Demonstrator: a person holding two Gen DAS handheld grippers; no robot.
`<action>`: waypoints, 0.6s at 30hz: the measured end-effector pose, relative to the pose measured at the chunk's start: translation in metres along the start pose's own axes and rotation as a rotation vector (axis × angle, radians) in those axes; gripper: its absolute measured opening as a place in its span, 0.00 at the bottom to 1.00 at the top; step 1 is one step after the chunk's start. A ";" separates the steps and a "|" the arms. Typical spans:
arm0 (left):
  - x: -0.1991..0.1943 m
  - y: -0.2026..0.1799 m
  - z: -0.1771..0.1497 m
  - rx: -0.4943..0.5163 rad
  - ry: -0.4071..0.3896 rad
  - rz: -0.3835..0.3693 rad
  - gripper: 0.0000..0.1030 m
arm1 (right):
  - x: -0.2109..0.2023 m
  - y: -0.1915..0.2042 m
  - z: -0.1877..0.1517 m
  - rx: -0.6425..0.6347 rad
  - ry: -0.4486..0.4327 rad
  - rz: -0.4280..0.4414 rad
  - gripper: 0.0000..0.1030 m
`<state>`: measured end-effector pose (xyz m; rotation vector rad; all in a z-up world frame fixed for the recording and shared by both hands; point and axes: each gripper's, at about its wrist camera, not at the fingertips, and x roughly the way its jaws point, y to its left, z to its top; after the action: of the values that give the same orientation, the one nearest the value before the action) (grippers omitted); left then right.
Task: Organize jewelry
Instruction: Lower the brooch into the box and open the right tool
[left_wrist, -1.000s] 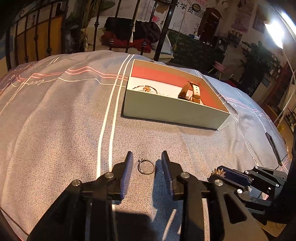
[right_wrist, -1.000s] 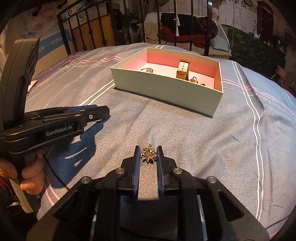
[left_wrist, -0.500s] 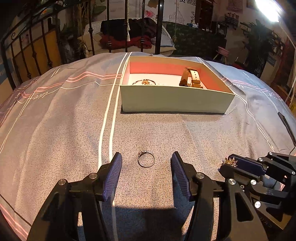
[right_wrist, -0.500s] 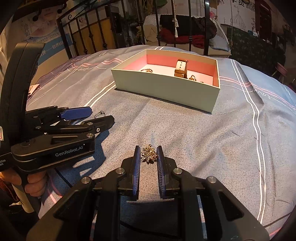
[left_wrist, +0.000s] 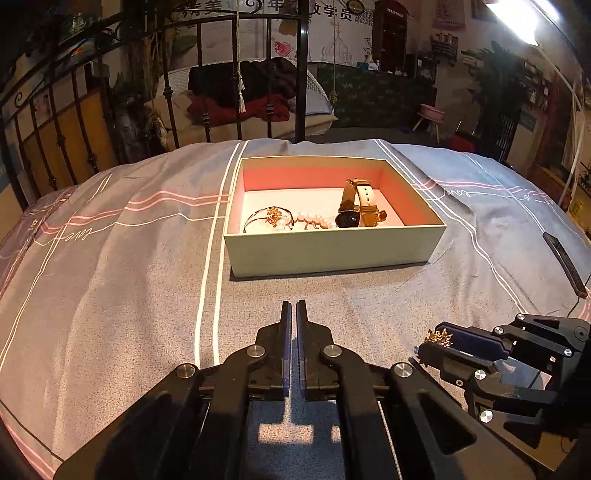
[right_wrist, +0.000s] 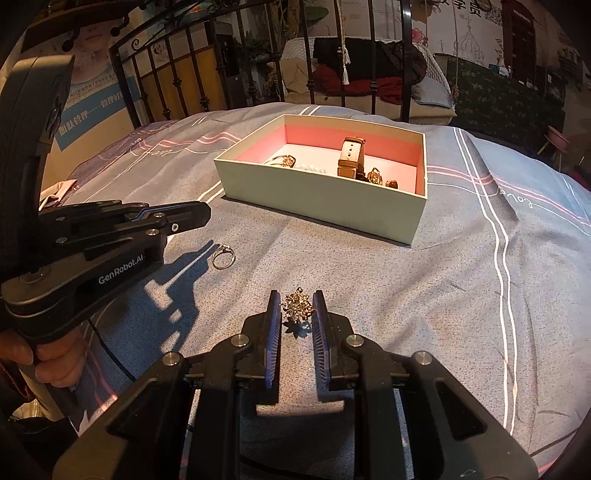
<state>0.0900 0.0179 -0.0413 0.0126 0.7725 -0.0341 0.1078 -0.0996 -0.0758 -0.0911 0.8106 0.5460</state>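
An open pale box (left_wrist: 332, 251) with a pink lining sits on the grey bedspread; it also shows in the right wrist view (right_wrist: 317, 195). It holds a watch (left_wrist: 356, 206), a bangle (left_wrist: 267, 218) and pearls (left_wrist: 314, 221). My left gripper (left_wrist: 293, 314) is shut and empty, raised above the bed. A thin ring (right_wrist: 223, 256) lies on the bedspread below the left gripper (right_wrist: 199, 216), hidden in the left wrist view. My right gripper (right_wrist: 296, 308) is shut on a gold flower brooch (right_wrist: 296, 308), low over the bed; the brooch also shows in the left wrist view (left_wrist: 439, 336).
An iron bed frame (left_wrist: 301, 74) stands behind the box. A dark flat strip (left_wrist: 563, 264) lies on the bedspread at the right. A hand (right_wrist: 48, 362) holds the left gripper's handle.
My left gripper has closed without the ring and lifted up, toward the box. The ring stays on the bedspread. My right gripper still holds the brooch.
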 end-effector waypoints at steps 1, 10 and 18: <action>0.000 0.001 0.003 -0.009 0.000 -0.007 0.02 | 0.000 -0.001 0.003 0.001 -0.006 0.001 0.18; 0.028 0.002 0.071 -0.025 -0.007 -0.012 0.02 | 0.014 -0.032 0.085 0.030 -0.097 -0.074 0.18; 0.072 0.001 0.089 0.000 0.063 0.019 0.02 | 0.052 -0.057 0.109 0.033 -0.044 -0.175 0.18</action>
<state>0.2040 0.0150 -0.0278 0.0209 0.8355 -0.0154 0.2372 -0.0954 -0.0444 -0.1180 0.7598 0.3684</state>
